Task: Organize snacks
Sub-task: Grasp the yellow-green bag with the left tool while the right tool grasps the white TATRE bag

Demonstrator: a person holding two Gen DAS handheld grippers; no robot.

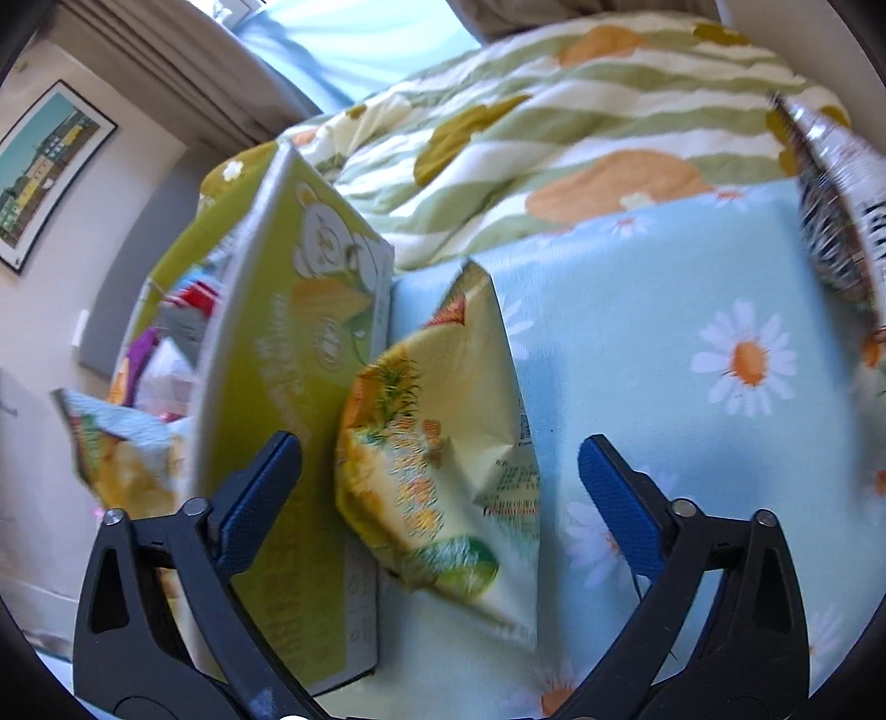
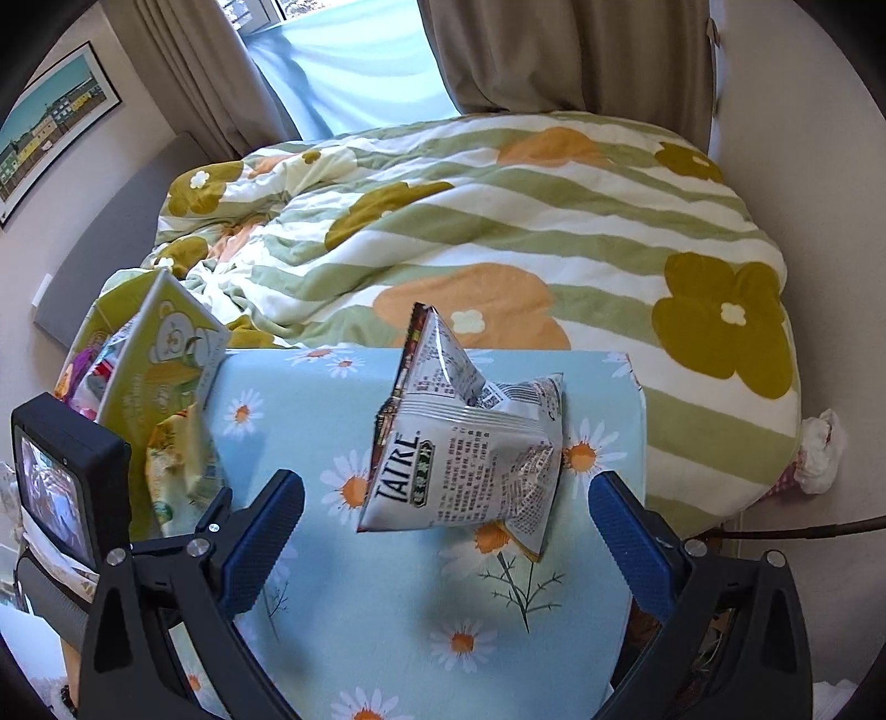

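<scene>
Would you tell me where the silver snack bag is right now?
The silver snack bag lies on the daisy-print cloth, centred ahead of the open right gripper, right of the green box.

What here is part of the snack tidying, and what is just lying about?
Part of the job: yellow snack bag, silver snack bag, green box of snacks, both open grippers.

Lying about: quilt, curtains, picture.
</scene>
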